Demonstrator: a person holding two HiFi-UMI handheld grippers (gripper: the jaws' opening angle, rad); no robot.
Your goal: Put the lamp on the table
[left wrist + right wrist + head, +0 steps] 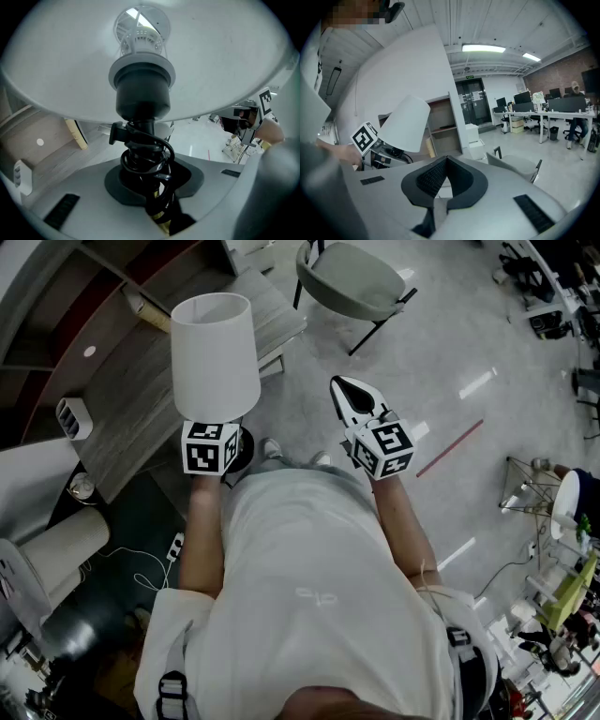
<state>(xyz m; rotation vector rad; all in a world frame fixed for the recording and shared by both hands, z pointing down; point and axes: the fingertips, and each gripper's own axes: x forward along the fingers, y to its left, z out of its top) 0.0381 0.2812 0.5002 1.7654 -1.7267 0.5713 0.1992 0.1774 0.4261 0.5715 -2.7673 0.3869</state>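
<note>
**While we grip it, the lamp (215, 352) hangs by the table (131, 409)**

Where the black cord (159, 154) coils round its stem, our left gripper (151, 185) is clamped on the lamp, jaws partway closed, holding it upright in the air at the table's edge. Our right gripper (444, 161) (well apart from the lamp) has its jaws together on nothing.
</note>
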